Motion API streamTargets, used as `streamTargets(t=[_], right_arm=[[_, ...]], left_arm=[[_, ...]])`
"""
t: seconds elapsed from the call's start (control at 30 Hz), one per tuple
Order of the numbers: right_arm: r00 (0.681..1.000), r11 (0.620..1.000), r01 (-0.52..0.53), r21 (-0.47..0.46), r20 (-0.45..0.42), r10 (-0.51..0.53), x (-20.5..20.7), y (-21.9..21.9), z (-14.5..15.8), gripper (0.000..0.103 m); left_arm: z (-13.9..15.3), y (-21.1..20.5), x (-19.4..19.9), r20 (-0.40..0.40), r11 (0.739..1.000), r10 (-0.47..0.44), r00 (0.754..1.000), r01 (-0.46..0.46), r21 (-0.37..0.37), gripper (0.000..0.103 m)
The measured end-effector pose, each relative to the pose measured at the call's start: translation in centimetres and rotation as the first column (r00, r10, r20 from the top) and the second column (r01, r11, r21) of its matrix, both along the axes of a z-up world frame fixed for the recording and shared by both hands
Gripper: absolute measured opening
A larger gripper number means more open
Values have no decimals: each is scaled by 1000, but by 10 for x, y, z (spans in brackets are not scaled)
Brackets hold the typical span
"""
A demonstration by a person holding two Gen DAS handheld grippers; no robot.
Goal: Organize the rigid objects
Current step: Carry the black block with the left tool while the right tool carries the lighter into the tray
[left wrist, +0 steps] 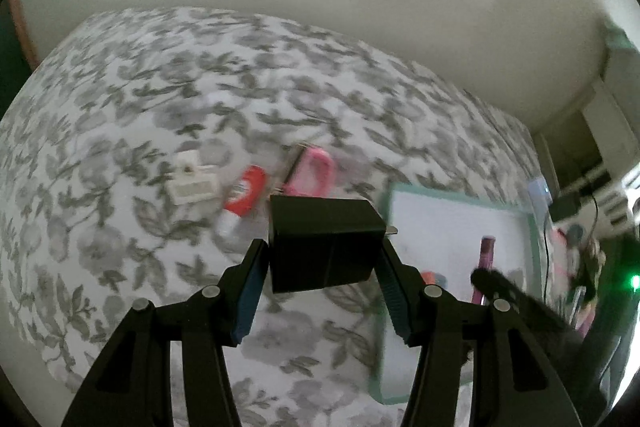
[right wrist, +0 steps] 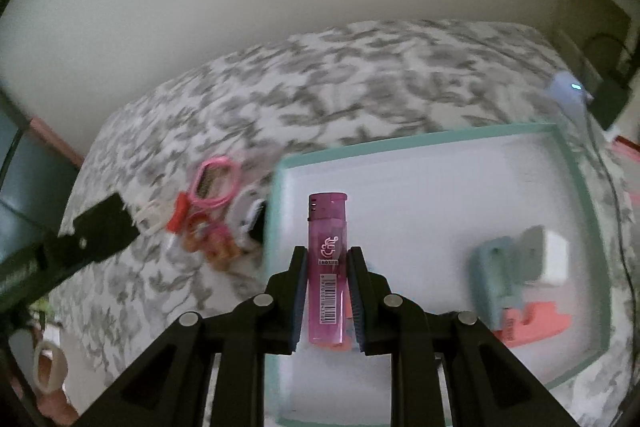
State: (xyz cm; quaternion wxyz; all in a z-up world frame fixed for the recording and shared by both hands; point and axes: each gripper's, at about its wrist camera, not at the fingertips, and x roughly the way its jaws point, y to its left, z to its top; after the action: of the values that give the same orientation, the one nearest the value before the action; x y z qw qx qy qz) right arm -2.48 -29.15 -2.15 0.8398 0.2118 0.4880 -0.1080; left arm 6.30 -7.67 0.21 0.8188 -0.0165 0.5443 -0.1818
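Note:
My left gripper (left wrist: 324,247) is shut on a black plug adapter (left wrist: 325,243), held above the flowered bedspread just left of the tray (left wrist: 448,215). On the bedspread beyond it lie a white clip (left wrist: 193,179), a red and white tube (left wrist: 244,201) and a pink carabiner (left wrist: 314,173). My right gripper (right wrist: 327,255) is shut on a pink lighter (right wrist: 326,267), upright over the left part of the white tray with a mint rim (right wrist: 576,187). The same lighter (left wrist: 486,255) shows at the right of the left wrist view.
In the tray lie a pale blue and white item (right wrist: 516,267) and a coral one (right wrist: 536,323). Left of the tray sits a pile of pink and orange small things (right wrist: 208,211). A cable (right wrist: 616,211) runs along the tray's right side. A wall stands behind the bed.

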Motion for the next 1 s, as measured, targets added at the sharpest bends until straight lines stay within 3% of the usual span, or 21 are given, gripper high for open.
streamTargets(t=[0.13, 0.43, 0.77, 1.0], right_arm=[[997, 997, 71, -7, -7, -71, -11, -24, -2, 21], [974, 971, 225, 86, -4, -226, -41, -78, -11, 21], [962, 960, 271, 73, -5, -272, -52, -96, -12, 21], [969, 966, 248, 68, -22, -248, -48, -92, -16, 22]], left_arm=[[-2, -27, -12, -12, 998, -62, 998, 62, 10, 56], [-16, -87, -41, -45, 979, -193, 980, 195, 50, 56], [-39, -129, -60, -80, 965, -247, 966, 253, 73, 56], [-46, -131, -61, -93, 962, -245, 965, 254, 99, 57]])
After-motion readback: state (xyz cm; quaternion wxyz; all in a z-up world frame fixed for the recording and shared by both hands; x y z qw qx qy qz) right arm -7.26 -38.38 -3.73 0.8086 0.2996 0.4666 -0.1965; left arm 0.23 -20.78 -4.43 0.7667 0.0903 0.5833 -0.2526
